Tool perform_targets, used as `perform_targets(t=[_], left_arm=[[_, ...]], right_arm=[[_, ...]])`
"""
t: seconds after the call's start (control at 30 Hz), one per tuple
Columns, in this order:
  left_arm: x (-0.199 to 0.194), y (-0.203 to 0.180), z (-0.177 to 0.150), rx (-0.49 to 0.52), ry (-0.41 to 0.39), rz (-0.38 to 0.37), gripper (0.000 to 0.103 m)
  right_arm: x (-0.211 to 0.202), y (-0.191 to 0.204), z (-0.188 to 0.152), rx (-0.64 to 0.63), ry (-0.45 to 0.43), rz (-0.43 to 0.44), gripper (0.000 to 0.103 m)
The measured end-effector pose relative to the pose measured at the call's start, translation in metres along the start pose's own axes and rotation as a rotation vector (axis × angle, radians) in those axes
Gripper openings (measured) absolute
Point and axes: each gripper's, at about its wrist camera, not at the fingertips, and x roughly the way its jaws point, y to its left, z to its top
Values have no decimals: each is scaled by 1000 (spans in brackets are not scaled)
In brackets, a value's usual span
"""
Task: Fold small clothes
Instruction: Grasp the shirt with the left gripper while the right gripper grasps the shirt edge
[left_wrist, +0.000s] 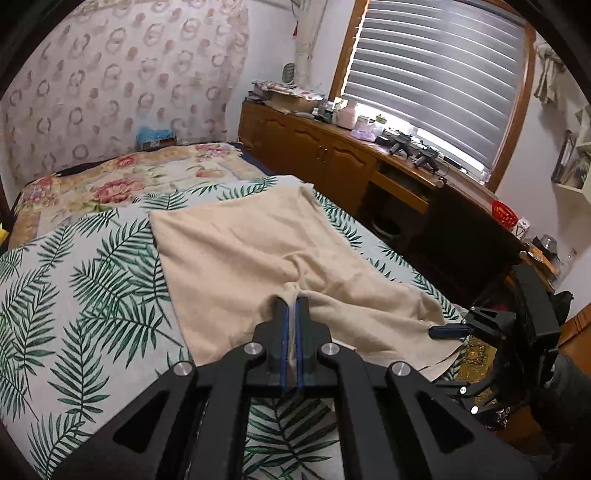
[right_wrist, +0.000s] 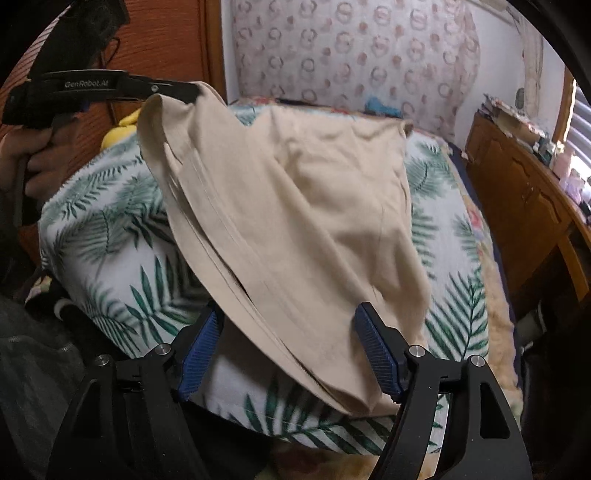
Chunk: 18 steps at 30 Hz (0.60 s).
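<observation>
A pair of beige shorts (left_wrist: 266, 251) lies on the leaf-print bedspread (left_wrist: 81, 280). My left gripper (left_wrist: 291, 306) is shut on the near edge of the shorts and lifts it; it also shows in the right wrist view (right_wrist: 192, 90), pinching a raised corner. In the right wrist view the shorts (right_wrist: 295, 206) drape down from that corner. My right gripper (right_wrist: 291, 332) is open, its blue pads (right_wrist: 376, 354) on either side of the lower hem, not touching it. It also shows at the bed's right edge in the left wrist view (left_wrist: 448, 329).
A floral quilt (left_wrist: 122, 177) covers the far end of the bed. A wooden sideboard (left_wrist: 332, 147) with clutter runs along the right under the window. A red basket (left_wrist: 504, 212) sits on it. A yellow object (right_wrist: 122, 129) lies near my left hand.
</observation>
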Motion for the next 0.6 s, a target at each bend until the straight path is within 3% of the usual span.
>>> perform_targets(t=[0.13,0.17,0.23,0.3,0.33,0.4,0.5,0.6], left_arm=[[-1,4,-3,-11,2,1,0],[-2,5,-4,-13,0,1,0],[-4,6,-4,-16,-3,-1,0],[-7,6,-5,-19,-4,-4,0],[-8,6,-5,-20,-6,-8,0],[-11,6,-4,-19,-10,-13,0],[-18,8,1,-18,-26,-12,0],[-24,15,12,-32,-53,-11,0]], right_arm=[[3,-8,-5,5,6,-21,75],[3,-11,-6,6,2,-24,70],[2,-13,-5,3,-3,-37,58],[2,-17,-4,-2,-9,-38,38],[3,-19,-4,-2,-12,-29,36],[2,-21,-3,-7,-21,-35,10],[-1,-19,6,-42,-35,-46,6],[-19,-25,27,-44,-120,-80,5]])
